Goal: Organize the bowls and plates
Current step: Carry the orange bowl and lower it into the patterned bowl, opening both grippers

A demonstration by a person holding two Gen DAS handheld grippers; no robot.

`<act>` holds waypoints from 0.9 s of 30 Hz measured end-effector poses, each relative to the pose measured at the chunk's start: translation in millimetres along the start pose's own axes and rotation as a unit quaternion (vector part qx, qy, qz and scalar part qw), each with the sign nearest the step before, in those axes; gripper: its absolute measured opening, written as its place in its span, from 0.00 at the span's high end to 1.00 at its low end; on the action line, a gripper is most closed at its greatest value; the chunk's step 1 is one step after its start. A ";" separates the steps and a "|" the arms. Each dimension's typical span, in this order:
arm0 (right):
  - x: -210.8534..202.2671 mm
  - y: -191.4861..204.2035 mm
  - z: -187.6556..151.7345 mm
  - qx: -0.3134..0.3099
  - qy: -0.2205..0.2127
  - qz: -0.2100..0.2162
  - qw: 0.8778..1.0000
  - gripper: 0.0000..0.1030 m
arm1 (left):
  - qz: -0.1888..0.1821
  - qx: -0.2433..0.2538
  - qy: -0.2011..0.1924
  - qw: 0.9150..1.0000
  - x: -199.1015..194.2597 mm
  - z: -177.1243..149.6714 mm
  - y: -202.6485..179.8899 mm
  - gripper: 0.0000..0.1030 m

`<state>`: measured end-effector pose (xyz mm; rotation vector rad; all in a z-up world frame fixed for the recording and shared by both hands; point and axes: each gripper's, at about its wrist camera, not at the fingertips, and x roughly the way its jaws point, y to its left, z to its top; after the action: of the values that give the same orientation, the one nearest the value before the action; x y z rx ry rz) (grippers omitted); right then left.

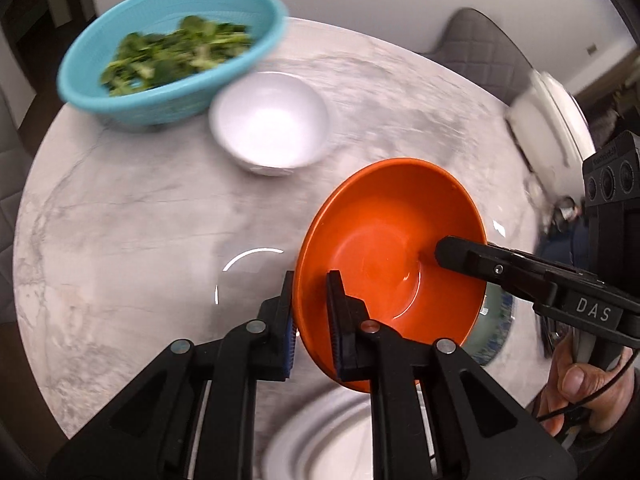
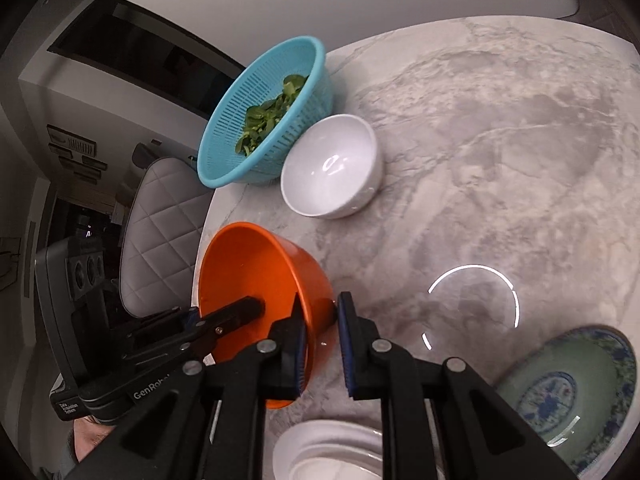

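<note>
An orange bowl (image 1: 384,248) is tilted above the marble table (image 1: 120,208). My left gripper (image 1: 312,320) is shut on its near rim, one finger inside and one outside. My right gripper (image 2: 320,340) also straddles the orange bowl's (image 2: 248,268) rim, with a visible gap between the outer pad and the wall. A white bowl (image 1: 272,120) stands empty further back; it also shows in the right wrist view (image 2: 332,168). A green and blue patterned bowl (image 2: 560,392) sits at the lower right. A white plate (image 2: 328,452) lies at the near edge.
A turquoise colander (image 1: 168,52) with leafy greens stands at the table's far left, touching the white bowl. Grey quilted chairs (image 2: 160,232) stand around the table. A white object (image 1: 548,120) lies at the table's right edge.
</note>
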<state>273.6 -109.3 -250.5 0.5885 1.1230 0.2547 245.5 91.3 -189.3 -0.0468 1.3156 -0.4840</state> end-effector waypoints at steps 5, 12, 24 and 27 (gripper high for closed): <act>-61.8 -45.9 -30.5 0.020 -0.027 -0.026 0.999 0.84 | -0.017 0.052 0.023 0.998 19.5 -16.1 -84.4 0.88; -101.7 -103.8 -65.1 0.055 -0.026 -0.056 0.997 0.84 | -0.013 0.092 0.065 0.994 62.2 -46.5 -158.6 0.88; -89.7 -151.9 -82.3 0.058 0.014 -0.078 0.995 0.84 | 0.023 0.093 0.098 0.991 119.2 -61.1 -174.4 0.88; -82.5 -152.8 -83.4 0.047 0.024 -0.085 0.995 0.84 | 0.025 0.089 0.095 0.991 122.8 -62.6 -171.7 0.88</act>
<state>148.7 -248.0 -298.0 0.5699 1.2283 0.0695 153.8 -93.3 -266.5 0.1842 1.4510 -0.5721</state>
